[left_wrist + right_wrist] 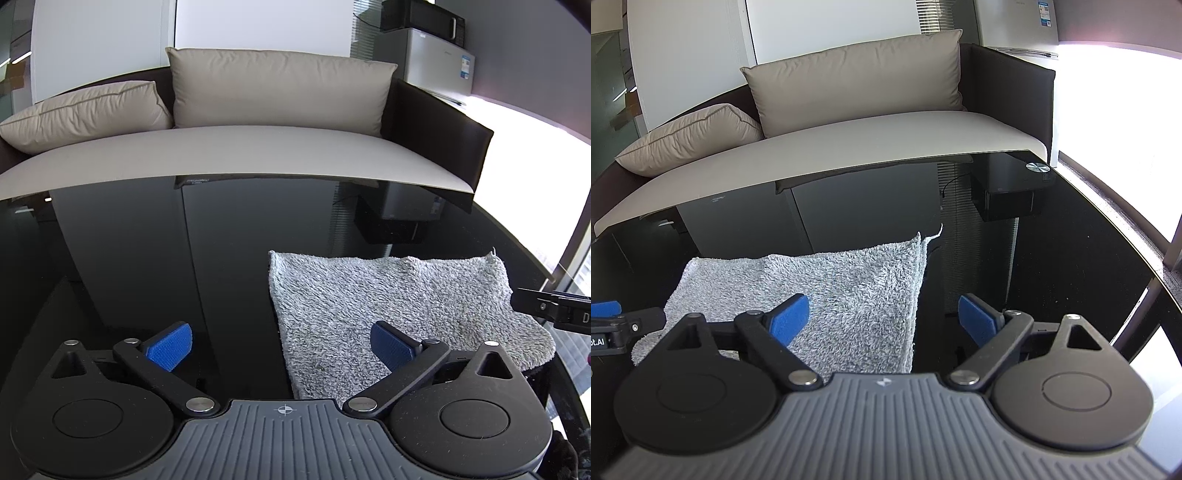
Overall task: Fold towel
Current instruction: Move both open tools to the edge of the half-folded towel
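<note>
A grey fluffy towel (pixel 399 306) lies flat on the glossy black table (pixel 147 258), folded over at least once. My left gripper (pixel 282 345) is open and empty, its right pad over the towel's near left part, its left pad over bare table. The towel also shows in the right wrist view (pixel 849 295). My right gripper (pixel 882 321) is open and empty, straddling the towel's right edge, left pad above the towel, right pad above the table. Each gripper's tip shows at the edge of the other's view.
A beige sofa (pixel 258 151) with two cushions stands beyond the table's far edge. A small fridge with a microwave (pixel 436 48) stands at the back right. A round metal disc (pixel 1037 166) sits at the table's far right corner. The table edge curves along the right.
</note>
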A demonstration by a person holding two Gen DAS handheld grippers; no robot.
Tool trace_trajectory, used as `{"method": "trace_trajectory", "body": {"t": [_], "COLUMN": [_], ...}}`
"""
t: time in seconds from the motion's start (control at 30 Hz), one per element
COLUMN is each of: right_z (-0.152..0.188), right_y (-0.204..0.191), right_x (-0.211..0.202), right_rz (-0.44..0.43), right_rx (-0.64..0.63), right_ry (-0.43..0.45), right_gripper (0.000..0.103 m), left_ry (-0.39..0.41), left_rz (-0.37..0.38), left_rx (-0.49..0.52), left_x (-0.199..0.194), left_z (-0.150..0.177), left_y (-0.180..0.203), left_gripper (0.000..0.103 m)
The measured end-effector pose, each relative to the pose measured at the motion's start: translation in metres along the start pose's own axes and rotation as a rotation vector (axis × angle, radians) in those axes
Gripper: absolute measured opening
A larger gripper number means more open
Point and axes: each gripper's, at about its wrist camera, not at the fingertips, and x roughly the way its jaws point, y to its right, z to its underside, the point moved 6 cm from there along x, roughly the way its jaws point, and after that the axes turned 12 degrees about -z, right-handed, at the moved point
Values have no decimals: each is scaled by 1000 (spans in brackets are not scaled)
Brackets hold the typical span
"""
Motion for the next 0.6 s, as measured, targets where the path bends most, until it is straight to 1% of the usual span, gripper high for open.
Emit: {"method": "trace_trajectory", "body": {"t": [0.6], "right_z": [31], "right_y": [-6], "right_x": [-41], "right_rz": [8], "right_rx": [50], "right_ry": [-1], "right_gripper": [90], "left_ry": [-14], "left_rz": [7], "left_rx": [-55], "left_x": [-29], "left_z": [25], "left_y": [-13], "left_gripper": [102]}}
